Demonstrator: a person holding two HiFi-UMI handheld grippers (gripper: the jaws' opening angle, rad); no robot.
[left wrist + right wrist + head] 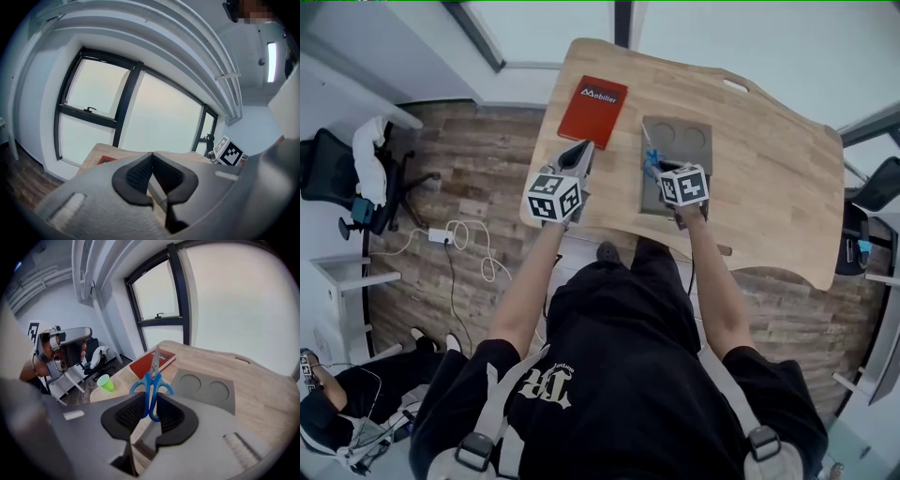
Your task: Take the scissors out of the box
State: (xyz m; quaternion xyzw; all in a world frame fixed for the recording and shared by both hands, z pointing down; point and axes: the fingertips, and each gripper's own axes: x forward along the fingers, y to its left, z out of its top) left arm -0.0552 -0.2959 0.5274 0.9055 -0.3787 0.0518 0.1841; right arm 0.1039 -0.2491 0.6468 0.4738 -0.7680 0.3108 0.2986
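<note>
Blue-handled scissors (151, 387) stand blades up between the pads of my right gripper (151, 398), which is shut on their handles. In the head view the scissors (651, 165) hang just above the grey box (686, 141), whose top has two round recesses, and my right gripper (664, 172) is over its near left part. The box (206, 389) lies flat on the wooden table (262, 394). My left gripper (583, 148) hovers left of the box, above the table's near left edge. Its jaws (153, 155) are shut with nothing between them.
A red flat box (592, 111) lies at the table's far left corner (152, 363). A green cup (106, 382) stands by the table's left edge. The wooden table (769, 178) stretches to the right of the grey box. Office chairs and cables are on the floor at the left.
</note>
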